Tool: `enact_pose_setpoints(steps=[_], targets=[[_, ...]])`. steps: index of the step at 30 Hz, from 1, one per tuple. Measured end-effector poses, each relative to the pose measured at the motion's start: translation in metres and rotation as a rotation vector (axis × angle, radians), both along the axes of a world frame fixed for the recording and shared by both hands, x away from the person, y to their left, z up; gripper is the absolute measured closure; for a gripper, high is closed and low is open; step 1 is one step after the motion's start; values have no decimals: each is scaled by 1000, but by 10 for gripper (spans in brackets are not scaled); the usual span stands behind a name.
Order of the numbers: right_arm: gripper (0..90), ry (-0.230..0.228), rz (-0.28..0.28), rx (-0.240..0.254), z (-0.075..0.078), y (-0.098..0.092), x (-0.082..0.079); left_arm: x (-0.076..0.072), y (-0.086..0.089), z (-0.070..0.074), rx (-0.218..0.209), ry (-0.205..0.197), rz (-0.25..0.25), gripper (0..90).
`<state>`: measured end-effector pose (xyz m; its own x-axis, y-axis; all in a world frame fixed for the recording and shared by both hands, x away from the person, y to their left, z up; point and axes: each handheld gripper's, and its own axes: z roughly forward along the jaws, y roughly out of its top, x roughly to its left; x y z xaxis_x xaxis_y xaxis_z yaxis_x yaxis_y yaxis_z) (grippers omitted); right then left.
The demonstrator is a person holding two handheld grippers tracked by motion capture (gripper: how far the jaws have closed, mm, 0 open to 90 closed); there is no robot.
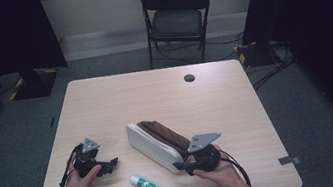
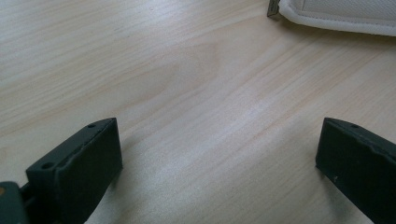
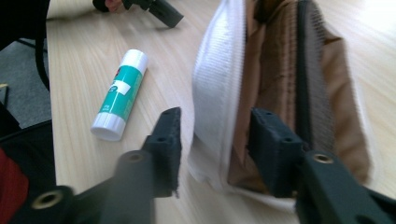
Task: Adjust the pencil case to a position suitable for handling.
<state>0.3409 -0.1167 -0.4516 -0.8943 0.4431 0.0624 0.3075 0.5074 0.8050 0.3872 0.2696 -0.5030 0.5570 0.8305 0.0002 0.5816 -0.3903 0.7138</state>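
Pouch [image 1: 155, 146], white outside with brown lining, lying open on the tabletop [image 1: 164, 94], slanting from near the middle toward the near right corner. Zipper mouth gaping, brown inside and dark mesh exposed in the right gripper view [image 3: 280, 70]. Near end of pouch straddled by the right hand-held gripper [image 1: 186, 164]: one jaw outside the white wall, the other inside against the brown lining, white side panel between them [image 3: 215, 140]. Jaws partway together, gap narrow; impossible to tell through the blur whether pads already press on the fabric. Right hand [image 1: 220, 171] wrapped round the gripper body, grey plate on top, cable looping toward the near edge.

Glue stick [image 1: 145, 185], white cap and green label, flat on the tabletop just left of the pouch's near end, close to the near edge; lying apart from the pouch, seen beside the outer jaw [image 3: 119, 95].

Left hand-held gripper [image 1: 110, 164] farther left, near the near left corner, resting low over bare wood, jaws wide apart with nothing between [image 2: 219, 154]. Left hand [image 1: 80, 185] gripping it. Pouch's far white corner just visible ahead of it [image 2: 336, 16].

Beyond the far edge, a black folding chair [image 1: 177, 18] on grey floor.
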Motion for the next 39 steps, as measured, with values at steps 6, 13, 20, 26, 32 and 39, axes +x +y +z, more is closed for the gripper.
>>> enact_pose_setpoints(steps=[6,13,20,26,32,39], targets=[[767,-11,-31,-39,-6,10,3,0,0,0,-1,0,0,0],[796,-20,-173,-38,-8,-9,8,0,0,0,0,0,0,0],[791,-17,-293,-25,-8,-38,5,0,0,0,0,-1,1,0],[701,-4,-203,5,-6,-29,-7,-1,0,0,-3,-1,4,0],[637,-9,-110,19,-4,2,-9,-1,0,0,-3,-2,4,0],[599,-19,-60,19,-4,30,-9,-1,0,0,2,-1,-3,0]])
